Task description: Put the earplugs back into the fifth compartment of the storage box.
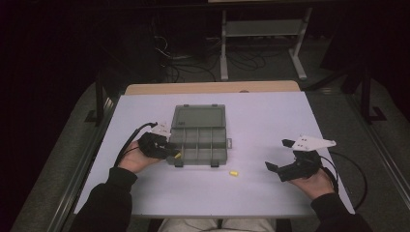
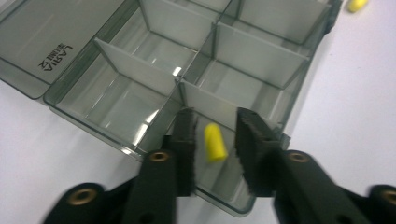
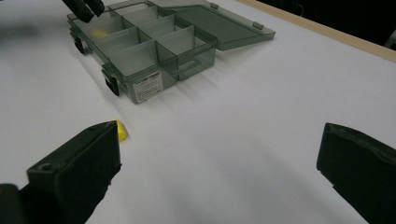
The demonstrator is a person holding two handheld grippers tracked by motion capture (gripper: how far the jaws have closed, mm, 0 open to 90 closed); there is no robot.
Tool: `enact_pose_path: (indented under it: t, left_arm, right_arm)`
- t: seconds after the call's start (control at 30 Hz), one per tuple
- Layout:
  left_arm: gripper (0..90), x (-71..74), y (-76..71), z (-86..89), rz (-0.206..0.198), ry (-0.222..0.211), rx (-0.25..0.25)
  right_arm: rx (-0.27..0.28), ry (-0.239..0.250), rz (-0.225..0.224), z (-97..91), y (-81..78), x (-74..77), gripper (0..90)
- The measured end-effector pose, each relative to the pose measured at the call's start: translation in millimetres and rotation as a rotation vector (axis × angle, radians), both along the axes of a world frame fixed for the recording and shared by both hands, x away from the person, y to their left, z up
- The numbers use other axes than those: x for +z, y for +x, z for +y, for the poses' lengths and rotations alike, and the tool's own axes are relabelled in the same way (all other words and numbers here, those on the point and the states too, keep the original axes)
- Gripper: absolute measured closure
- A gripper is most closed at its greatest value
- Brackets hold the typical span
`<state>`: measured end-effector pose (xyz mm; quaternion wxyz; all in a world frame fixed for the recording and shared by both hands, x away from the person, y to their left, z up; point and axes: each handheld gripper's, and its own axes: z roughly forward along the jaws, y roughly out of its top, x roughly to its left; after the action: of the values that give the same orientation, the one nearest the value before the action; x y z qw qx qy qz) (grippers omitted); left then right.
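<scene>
Table (image 1: 270, 193), matte white, bears a smoky translucent plastic organizer box (image 1: 199, 140) with its lid flat open. Left gripper (image 2: 215, 140) hangs over its near-left compartment, jaws parted around a yellow earplug (image 2: 215, 142), untouched. Right gripper (image 3: 219, 177) gapes wide; a second earplug (image 3: 120, 130) lies half-hidden behind its jaw.

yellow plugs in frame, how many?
2. One yellow plug sits between the jaws of the left tool, over the organizer box's near-left compartment; the pads don't press it. The other yellow plug lies on the table in front of the box.
</scene>
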<state>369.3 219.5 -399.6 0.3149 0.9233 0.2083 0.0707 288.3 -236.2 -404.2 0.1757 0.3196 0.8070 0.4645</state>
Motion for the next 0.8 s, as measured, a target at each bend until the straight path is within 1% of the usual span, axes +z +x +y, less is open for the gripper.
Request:
enact_pose_path:
  t: [0.13, 0.27, 0.4, 0.53, 0.67, 0.8]
  left_arm:
    - [54.8, 2.9, -1.7, 0.1, -0.026, -0.006, 0.009]
    - [47.5, 6.8, -3.7, -0.9, -0.031, -0.03, -0.002]
    - [37.8, 13.9, -6.3, -2.3, -0.058, -0.036, -0.01]
    - [33.4, 22.9, -8.5, -3.9, -0.069, -0.068, -0.018]
    - [26.8, 28.8, -11.1, -7.2, -0.088, -0.081, -0.036]
    - [23.7, 32.5, -13.6, -12.7, -0.094, -0.09, -0.051]
  right_arm:
    - [0.0, 0.004, 0.0, -0.2, 0.1, 0.0, 0.0]
    - [0.0, 0.0, 0.002, 0.6, 0.0, -0.3, 0.0]
    - [0.0, 0.003, 0.001, -0.1, 0.1, 0.0, 0.0]
    - [-0.003, 0.01, -0.005, -1.2, -0.2, 0.9, 0.0]
    - [-0.003, 0.012, -0.006, -1.3, -0.3, 1.2, 0.0]
    - [-0.003, 0.012, -0.007, -1.6, -0.2, 1.4, 0.0]
